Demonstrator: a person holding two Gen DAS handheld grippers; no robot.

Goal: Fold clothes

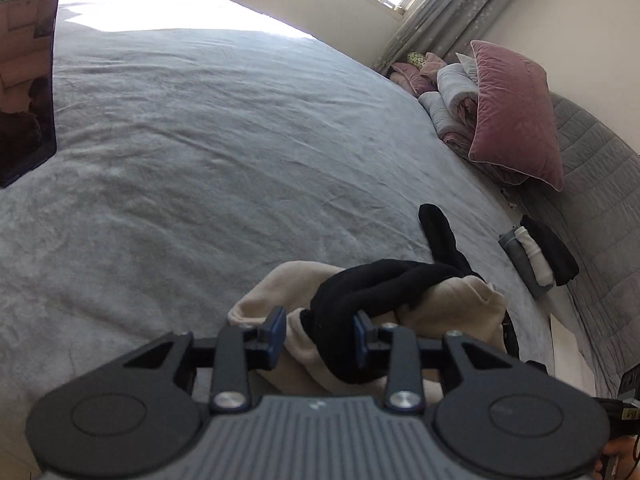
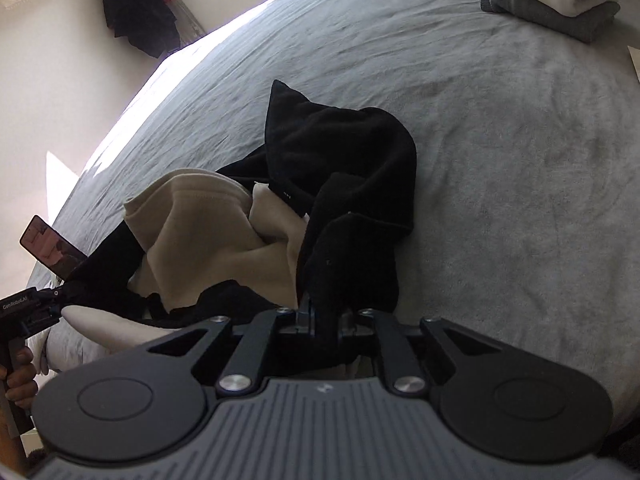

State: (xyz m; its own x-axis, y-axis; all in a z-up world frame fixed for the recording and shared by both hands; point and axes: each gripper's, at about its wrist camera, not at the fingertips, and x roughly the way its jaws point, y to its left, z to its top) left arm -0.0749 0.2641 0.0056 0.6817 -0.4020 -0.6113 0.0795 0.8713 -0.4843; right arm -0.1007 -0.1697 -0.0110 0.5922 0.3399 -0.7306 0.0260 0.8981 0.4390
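Left gripper (image 1: 320, 330): low over the near edge of the bed, its blue-padded fingers (image 1: 277, 330) partly apart; black and beige cloth lies between them, and the left pad stands clear of the cloth, so no grip shows.
Right gripper (image 2: 323, 318): fingers narrow, pinched on a fold of the black garment at its near end.
Black garment (image 2: 340, 168): crumpled on the bed, draped over and beside the beige one; one dark sleeve or leg stretches away toward the far right in the left wrist view.
Beige garment (image 2: 200, 232): bunched to the left of the black one in the right wrist view, partly under it.
Bed (image 1: 200, 140): grey cover, lightly creased, sunlit along the far edge.
Folded stack (image 2: 548, 4): grey, white and black pieces piled at the far right of the bed, well apart from the loose clothes.
Pink pillow (image 1: 516, 112): leaning against rolled bedding at the far right, near the curtain.
Phone (image 1: 26, 88): dark screen standing at the left edge of the bed.
Hanging dark clothes (image 2: 140, 4): on the far wall.
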